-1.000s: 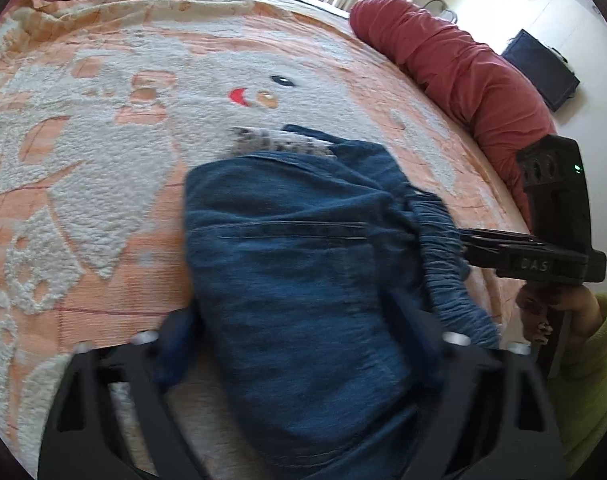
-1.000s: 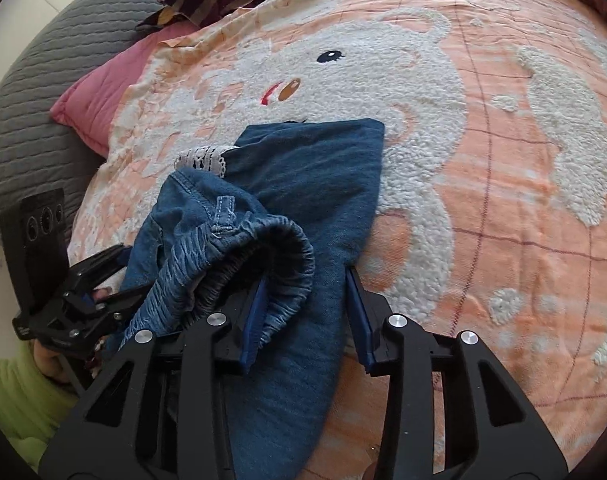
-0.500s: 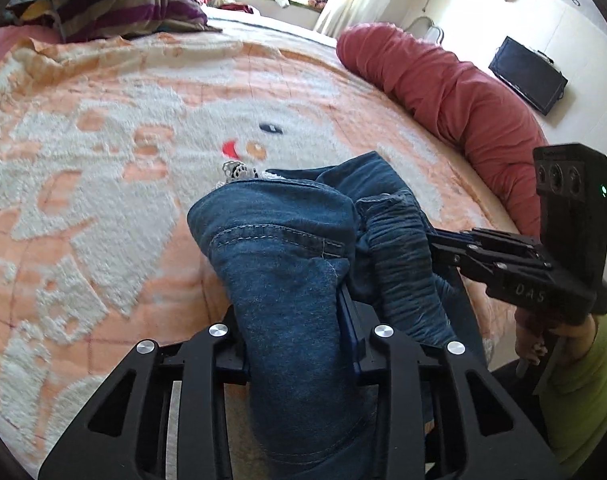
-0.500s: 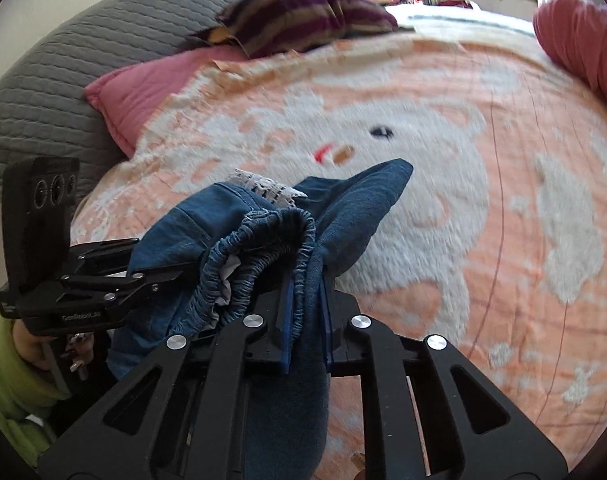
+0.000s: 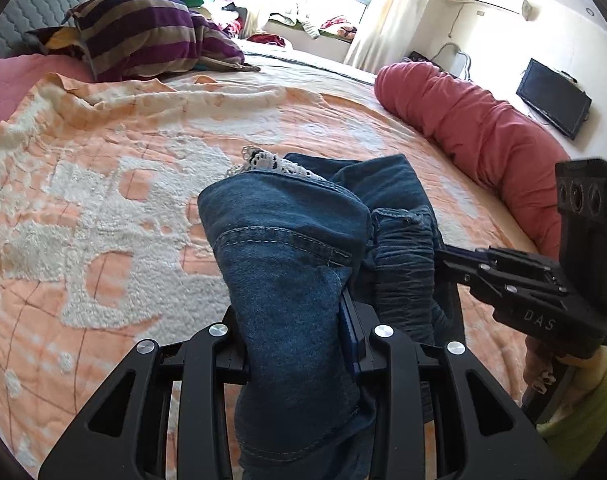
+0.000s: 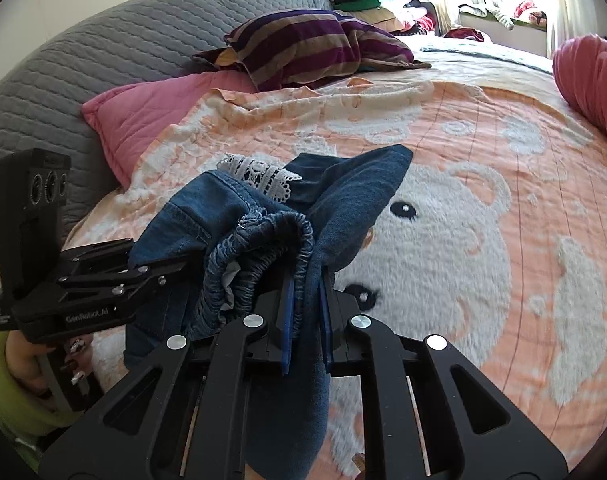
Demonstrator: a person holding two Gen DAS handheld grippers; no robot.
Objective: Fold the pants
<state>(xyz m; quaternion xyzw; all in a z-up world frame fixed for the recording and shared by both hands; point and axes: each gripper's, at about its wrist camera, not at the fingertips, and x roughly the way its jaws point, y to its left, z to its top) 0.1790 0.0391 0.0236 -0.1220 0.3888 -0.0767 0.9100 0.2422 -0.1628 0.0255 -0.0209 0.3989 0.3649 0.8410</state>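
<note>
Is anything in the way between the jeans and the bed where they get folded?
Nothing visible. The jeans hang bunched in both grippers, left and right, over the blanket, which looks bare in front of them. The striped pillow lies far back.

Both grippers are matte black with silver screws and blue pads: the right gripper is lettered "DAS", the left gripper "GenRoboAI". Lime-green sleeves; decorated nails.

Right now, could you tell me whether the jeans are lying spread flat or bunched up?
Bunched up: the jeans hang in folds, pinched by the left gripper and right gripper.
</note>
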